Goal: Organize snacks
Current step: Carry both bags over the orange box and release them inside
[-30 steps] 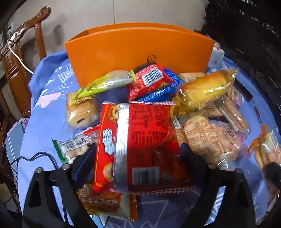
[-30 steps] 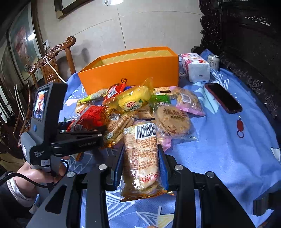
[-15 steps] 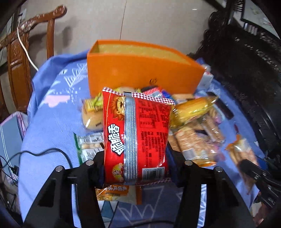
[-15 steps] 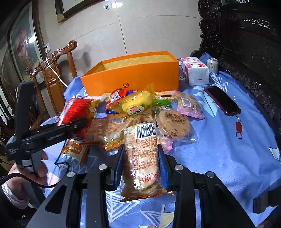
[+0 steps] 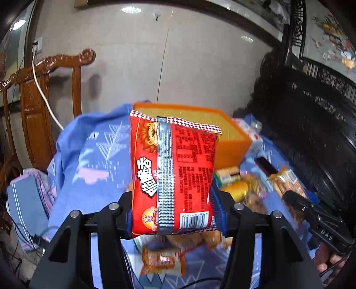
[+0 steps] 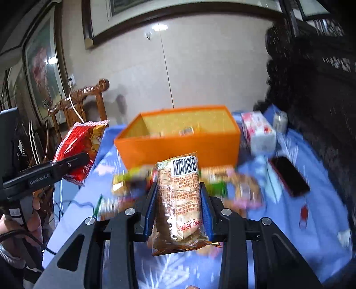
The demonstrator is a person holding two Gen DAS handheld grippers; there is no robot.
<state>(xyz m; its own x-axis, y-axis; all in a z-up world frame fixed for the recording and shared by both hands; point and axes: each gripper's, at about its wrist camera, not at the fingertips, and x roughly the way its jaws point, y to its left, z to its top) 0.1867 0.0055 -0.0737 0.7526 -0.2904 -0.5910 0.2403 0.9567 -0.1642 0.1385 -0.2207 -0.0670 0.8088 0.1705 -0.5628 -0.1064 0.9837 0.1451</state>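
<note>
Grippers both loaded: my left gripper (image 5: 173,213) clamps red bag (image 5: 173,175), right gripper (image 6: 178,206) clamps biscuits (image 6: 180,200), raised for box (image 6: 178,144).

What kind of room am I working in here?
Probably a home living or dining room: carved wooden chair, framed picture on the wall, and a table under a blue cloth strewn with snacks.

The box (image 6: 178,144) stands at the far side of the bench (image 6: 311,222), with a few small packets inside it. The loose snacks (image 6: 242,191) lie before its front wall. Right of the box sits a tissue pack (image 6: 258,131), and before that a phone (image 6: 289,175). A chair (image 6: 82,100) stands behind the bench's left corner.
</note>
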